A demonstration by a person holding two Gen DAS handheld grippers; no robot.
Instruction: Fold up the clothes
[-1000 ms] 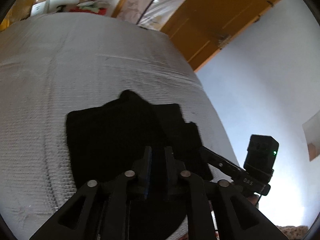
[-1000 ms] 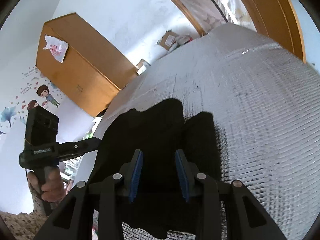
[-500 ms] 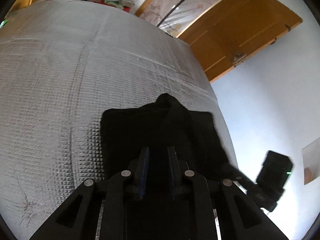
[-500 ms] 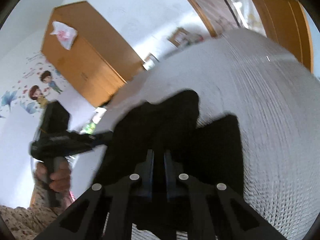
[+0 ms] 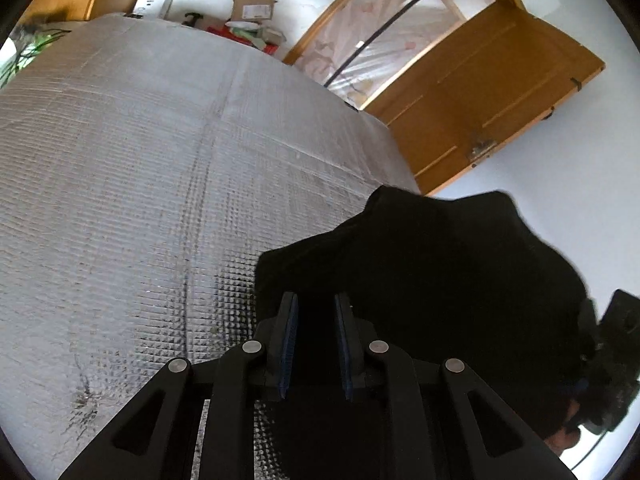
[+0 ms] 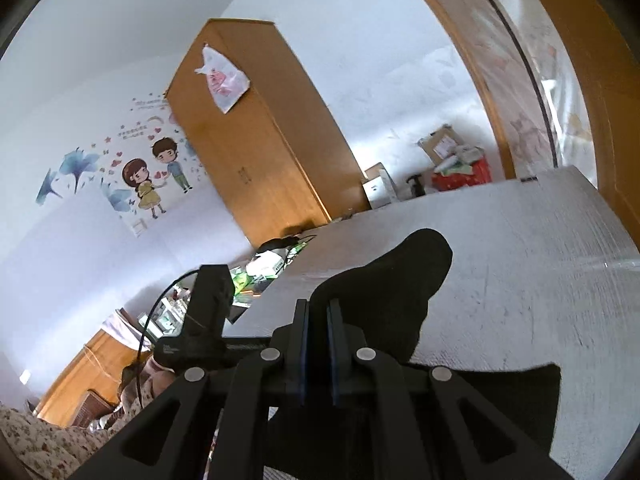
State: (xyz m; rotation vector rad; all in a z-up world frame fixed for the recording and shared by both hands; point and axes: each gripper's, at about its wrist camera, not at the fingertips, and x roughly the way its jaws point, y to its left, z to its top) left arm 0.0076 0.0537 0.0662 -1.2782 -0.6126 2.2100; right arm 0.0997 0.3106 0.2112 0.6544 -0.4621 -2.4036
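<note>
Both grippers, left gripper (image 5: 316, 340) and right gripper (image 6: 318, 346), are clamping the black garment (image 5: 432, 264); thin grip risks slipping, dropping it onto the bed (image 5: 140, 160).

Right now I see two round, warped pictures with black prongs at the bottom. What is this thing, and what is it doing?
There is no robot here. A person holds a two-fingered tool in each hand, and each tool carries a wide-angle camera looking along its fingers, hence the warping. One picture comes from the left tool, the other from the right tool. Below lies a silvery quilted surface with a black garment on it. Both tools pinch that garment: the right one is shut on an edge it holds up off the surface, the left grips another part. In the right view you can see the left tool's handle.
</note>
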